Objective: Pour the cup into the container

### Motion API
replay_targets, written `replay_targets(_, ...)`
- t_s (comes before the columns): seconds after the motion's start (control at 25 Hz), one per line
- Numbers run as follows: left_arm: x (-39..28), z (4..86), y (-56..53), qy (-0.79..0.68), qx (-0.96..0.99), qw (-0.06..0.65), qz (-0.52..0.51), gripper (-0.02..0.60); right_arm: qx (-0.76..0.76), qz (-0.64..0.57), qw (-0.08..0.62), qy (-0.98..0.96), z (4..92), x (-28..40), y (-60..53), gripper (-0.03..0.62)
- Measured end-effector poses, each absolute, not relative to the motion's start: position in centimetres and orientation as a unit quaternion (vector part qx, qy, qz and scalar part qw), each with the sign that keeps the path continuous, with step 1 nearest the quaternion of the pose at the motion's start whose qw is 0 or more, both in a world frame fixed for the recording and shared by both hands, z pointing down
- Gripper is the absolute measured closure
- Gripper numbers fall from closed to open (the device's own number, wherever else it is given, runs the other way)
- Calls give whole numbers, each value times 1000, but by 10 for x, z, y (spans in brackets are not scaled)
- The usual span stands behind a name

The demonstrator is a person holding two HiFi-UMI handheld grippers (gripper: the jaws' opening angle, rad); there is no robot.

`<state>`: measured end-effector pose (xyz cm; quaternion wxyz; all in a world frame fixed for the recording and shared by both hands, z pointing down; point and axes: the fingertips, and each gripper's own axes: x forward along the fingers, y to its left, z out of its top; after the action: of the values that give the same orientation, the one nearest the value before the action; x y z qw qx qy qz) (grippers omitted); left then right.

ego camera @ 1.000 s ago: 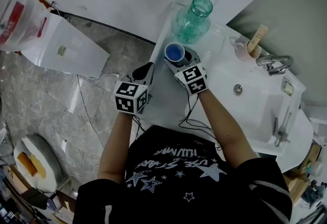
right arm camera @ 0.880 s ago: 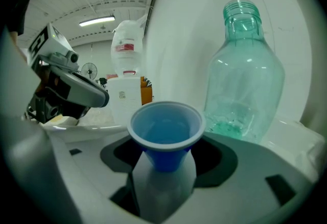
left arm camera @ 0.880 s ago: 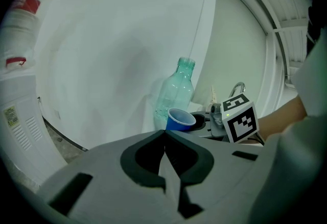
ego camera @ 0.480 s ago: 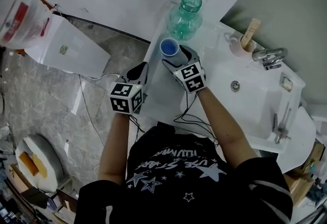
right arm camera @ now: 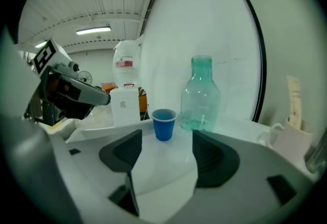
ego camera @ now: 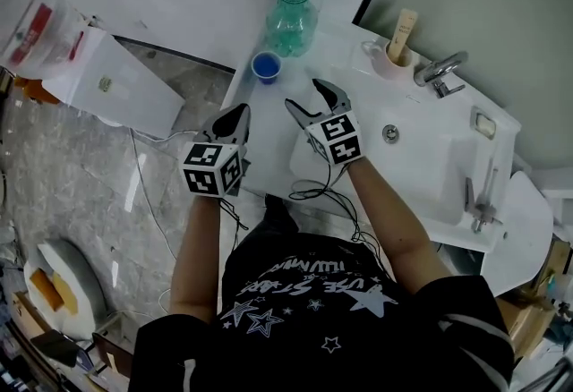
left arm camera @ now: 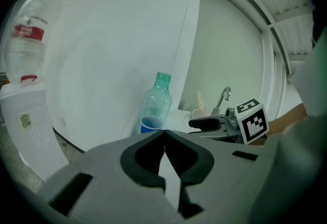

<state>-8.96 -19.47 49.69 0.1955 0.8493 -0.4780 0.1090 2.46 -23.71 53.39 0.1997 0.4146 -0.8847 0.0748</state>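
Note blue cup (ego camera: 266, 66) beside teal bottle (ego camera: 292, 16) at far edge of counter (ego camera: 269, 138), left gripper (ego camera: 240, 109) closed and empty, right gripper (ego camera: 303, 92) empty, jaws apart, just narrowing.

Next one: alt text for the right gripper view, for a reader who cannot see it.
The right gripper, its jaws open with nothing between them and just now closing a little, faces a small blue cup standing upright on a white counter. A clear green bottle stands right of the cup, slightly behind it.
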Motion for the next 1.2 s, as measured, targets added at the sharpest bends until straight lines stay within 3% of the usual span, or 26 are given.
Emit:
replay_targets(0.44, -27, 476, -128, -480, 854, 174, 95, 571, 415, 82, 145, -894, 495, 89, -164, 441)
replay_targets(0.64, -9, 471, -94, -487, 853, 166, 89, 571, 430, 79, 126, -890, 481, 115, -135, 586)
replay_targets(1.2, 33, 472, -3, -492, 849, 180, 63, 571, 424, -19, 170, -890, 461, 161, -28, 588)
